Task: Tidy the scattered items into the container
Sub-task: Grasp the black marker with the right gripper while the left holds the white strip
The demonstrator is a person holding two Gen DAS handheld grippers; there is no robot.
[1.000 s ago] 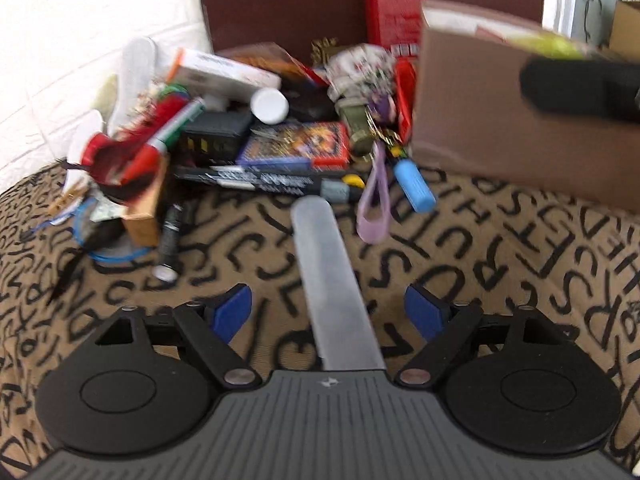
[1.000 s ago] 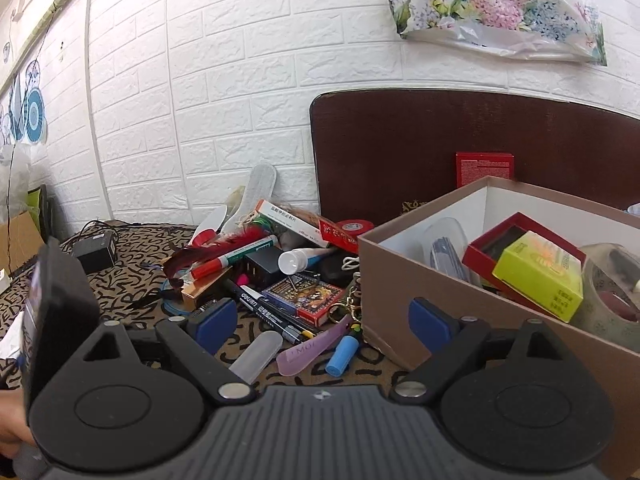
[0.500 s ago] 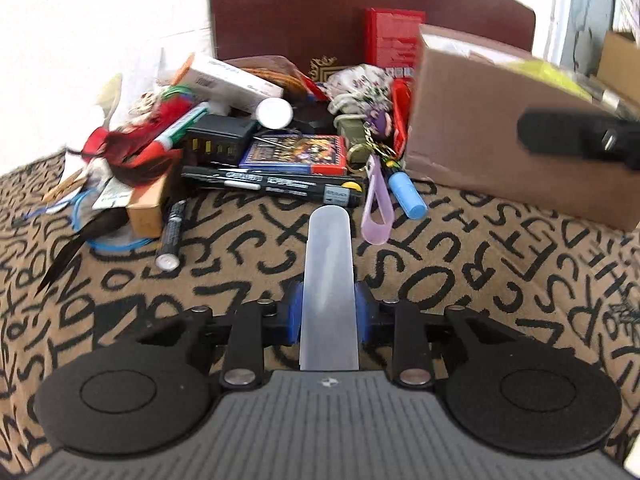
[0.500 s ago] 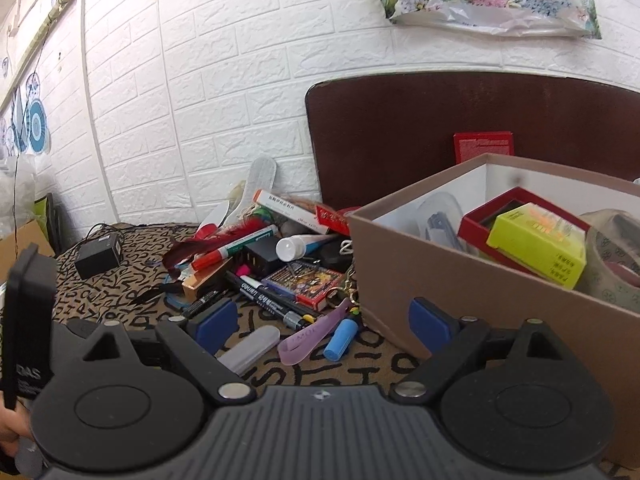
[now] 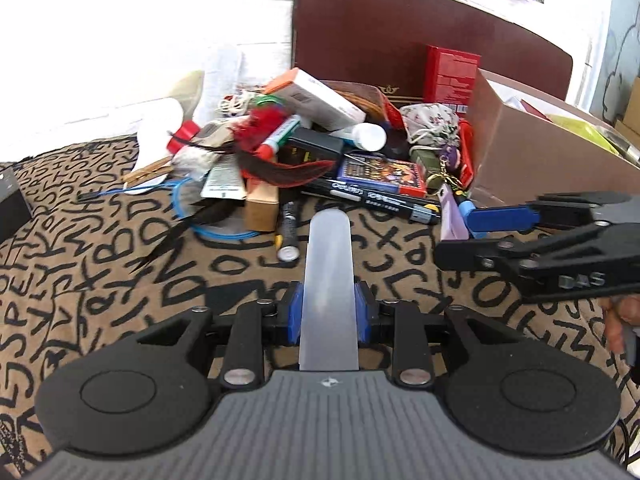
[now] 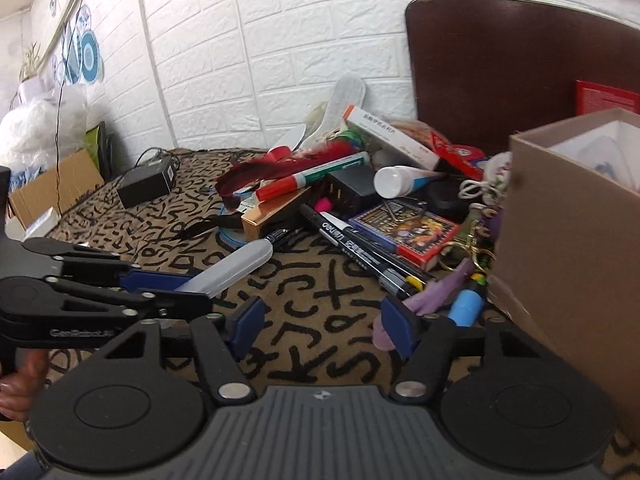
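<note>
My left gripper (image 5: 328, 316) is shut on a translucent grey plastic case (image 5: 328, 272), which sticks out forward above the patterned cloth. The right wrist view shows that same case (image 6: 236, 264) held by the left gripper (image 6: 172, 288) at the left. My right gripper (image 6: 322, 322) hangs low over the cloth with its jaws closing and nothing between them. A purple strap (image 6: 436, 292) and a blue tube (image 6: 466, 304) lie just right of its right finger. The brown cardboard box (image 6: 568, 240) stands at the right, with items inside. From the left wrist, the right gripper (image 5: 480, 232) is in front of the box (image 5: 540, 168).
A pile lies against the wall: red-capped marker (image 6: 312, 176), card pack (image 6: 404, 228), black pens (image 6: 360, 248), a red feather (image 6: 280, 164), a white tube (image 6: 400, 180). A black adapter (image 6: 146, 184) sits further left. A dark brown board (image 5: 400, 40) leans behind.
The left gripper closed on the translucent case and raised it off the cloth. The right gripper dropped from above the box toward the cloth, and its jaws narrowed.
</note>
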